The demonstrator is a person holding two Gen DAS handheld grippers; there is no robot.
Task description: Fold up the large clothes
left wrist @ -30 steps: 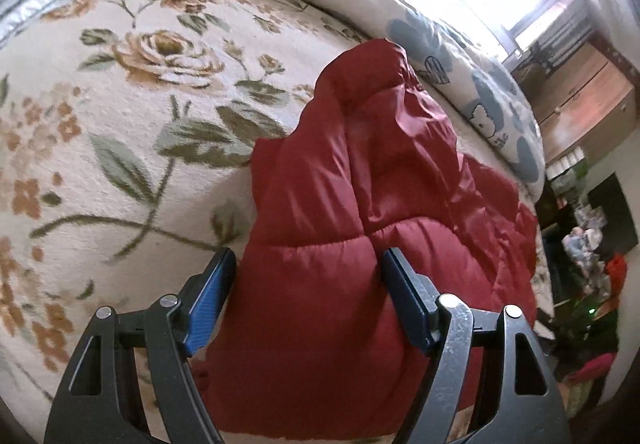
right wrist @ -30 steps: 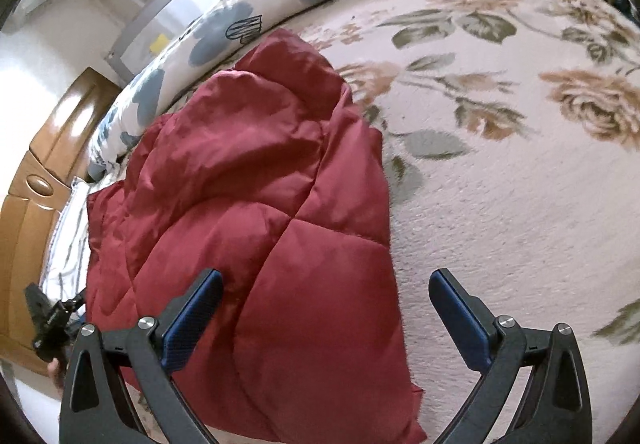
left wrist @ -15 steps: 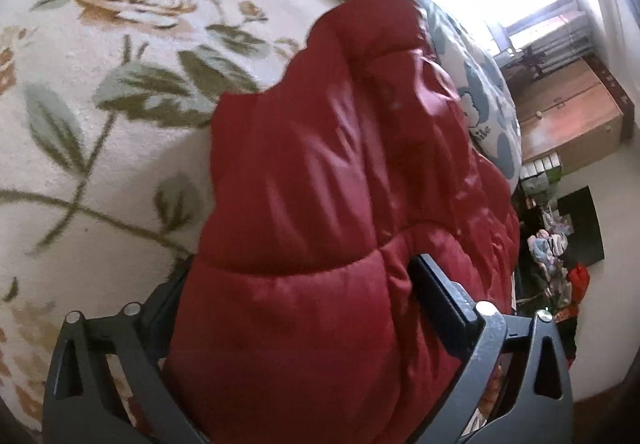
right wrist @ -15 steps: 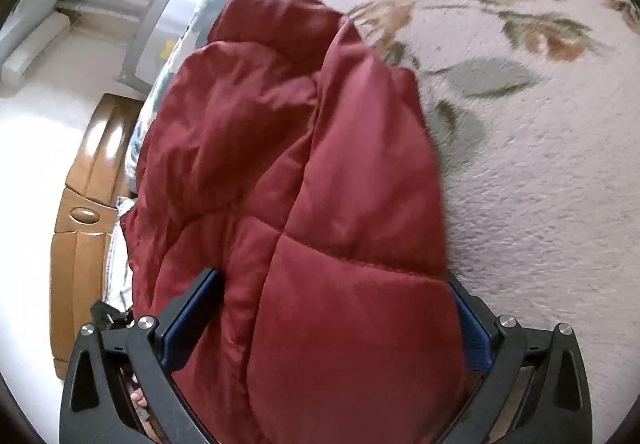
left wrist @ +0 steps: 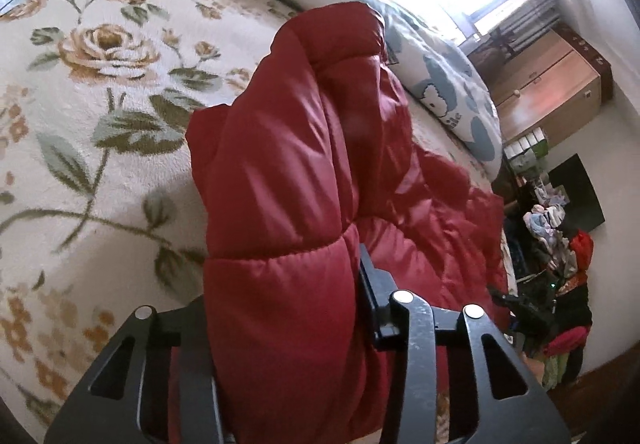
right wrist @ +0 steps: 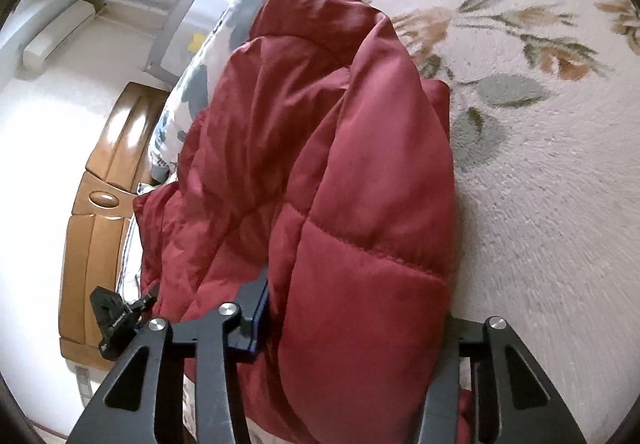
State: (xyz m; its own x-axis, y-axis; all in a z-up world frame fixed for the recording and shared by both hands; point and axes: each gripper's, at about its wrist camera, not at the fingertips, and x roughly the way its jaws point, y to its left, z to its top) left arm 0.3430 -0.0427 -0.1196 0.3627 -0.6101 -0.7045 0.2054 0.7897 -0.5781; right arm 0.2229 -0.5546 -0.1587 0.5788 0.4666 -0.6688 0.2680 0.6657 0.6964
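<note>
A red quilted puffer jacket [left wrist: 320, 148] lies on a bed with a floral blanket [left wrist: 80, 92]. My left gripper [left wrist: 280, 308] is shut on the jacket's near edge, a thick padded fold bulging between its jaws and lifted off the blanket. In the right wrist view the same jacket [right wrist: 304, 132] fills the middle. My right gripper [right wrist: 356, 308] is shut on another padded fold of the near edge, raised above the floral blanket [right wrist: 540, 164]. Both grippers' fingertips are mostly hidden by the fabric.
A blue-and-white cartoon bolster pillow [left wrist: 452, 84] runs along the far side of the bed. A wooden dresser [left wrist: 548, 84] and a pile of clutter [left wrist: 556, 244] stand beyond. A wooden headboard [right wrist: 100, 204] sits left of the jacket in the right wrist view.
Both grippers were open around the jacket's near edge, then closed on it. The gripped folds now bulge up off the blanket.
</note>
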